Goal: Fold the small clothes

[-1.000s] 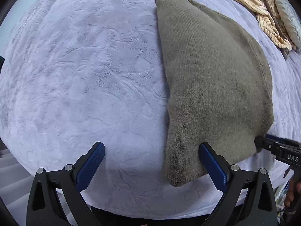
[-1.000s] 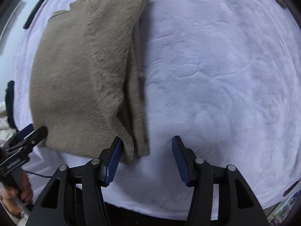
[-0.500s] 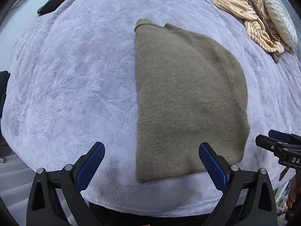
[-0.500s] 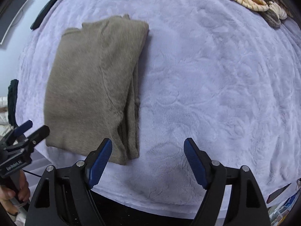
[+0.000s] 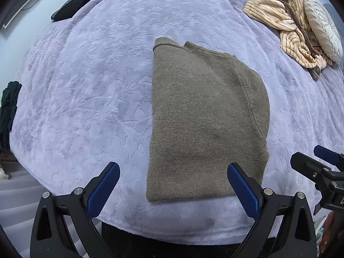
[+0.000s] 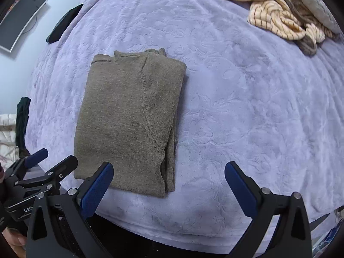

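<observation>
An olive-brown knit sweater [image 5: 204, 116] lies folded into a neat rectangle on the lavender blanket [image 5: 96, 86], near its front edge. It also shows in the right wrist view [image 6: 129, 116]. My left gripper [image 5: 173, 182] is open and empty, held above the sweater's near edge. My right gripper [image 6: 169, 182] is open and empty, just right of the sweater's near right corner. Each gripper shows at the edge of the other's view: the right gripper [image 5: 318, 167] and the left gripper [image 6: 43, 167].
A heap of cream striped clothes [image 5: 286, 28] and a pale round cushion [image 5: 324, 28] lie at the far right of the bed. A dark flat object [image 5: 75, 2] lies at the far left edge. Dark cloth [image 5: 8, 107] hangs at the left side.
Both grippers have pulled back and up from the sweater, so it looks smaller and lies flat by itself. The right gripper's jaws have opened wider.
</observation>
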The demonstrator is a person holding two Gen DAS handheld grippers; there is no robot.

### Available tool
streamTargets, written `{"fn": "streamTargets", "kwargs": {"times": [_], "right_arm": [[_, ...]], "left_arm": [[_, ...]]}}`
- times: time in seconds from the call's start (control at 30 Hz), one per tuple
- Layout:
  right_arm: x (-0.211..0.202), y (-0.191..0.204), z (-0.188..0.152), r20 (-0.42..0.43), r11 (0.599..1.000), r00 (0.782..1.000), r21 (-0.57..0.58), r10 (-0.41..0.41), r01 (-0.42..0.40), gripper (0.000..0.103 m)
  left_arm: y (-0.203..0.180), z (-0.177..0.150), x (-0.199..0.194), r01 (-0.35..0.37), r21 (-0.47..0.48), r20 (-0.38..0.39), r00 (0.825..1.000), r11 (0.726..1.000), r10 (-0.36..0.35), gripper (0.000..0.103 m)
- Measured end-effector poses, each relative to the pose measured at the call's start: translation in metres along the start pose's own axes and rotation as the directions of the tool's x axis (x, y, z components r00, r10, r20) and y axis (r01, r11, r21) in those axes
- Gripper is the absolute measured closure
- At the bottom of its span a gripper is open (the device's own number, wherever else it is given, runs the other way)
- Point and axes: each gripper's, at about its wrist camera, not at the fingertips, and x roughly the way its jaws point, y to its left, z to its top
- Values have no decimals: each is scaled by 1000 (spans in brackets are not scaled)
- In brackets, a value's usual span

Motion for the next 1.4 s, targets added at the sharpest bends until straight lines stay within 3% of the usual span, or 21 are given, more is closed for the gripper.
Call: {"fn": "streamTargets", "kwargs": {"times": [0.17,0.67,1.4], "right_arm": [[-5,7,2,12,1000,1000,19,-15,15,0],[-16,33,1,47,986,993,132,-108,101,0],[-30,44,2,54,983,989,136,-136,127,0]], "left_arm": [[4,6,-5,-43,34,17,999,998,42,2],[25,20,-19,-1,155,42,999,988,-5,2],[32,21,-31,38,101,35,999,994,-42,2]]}}
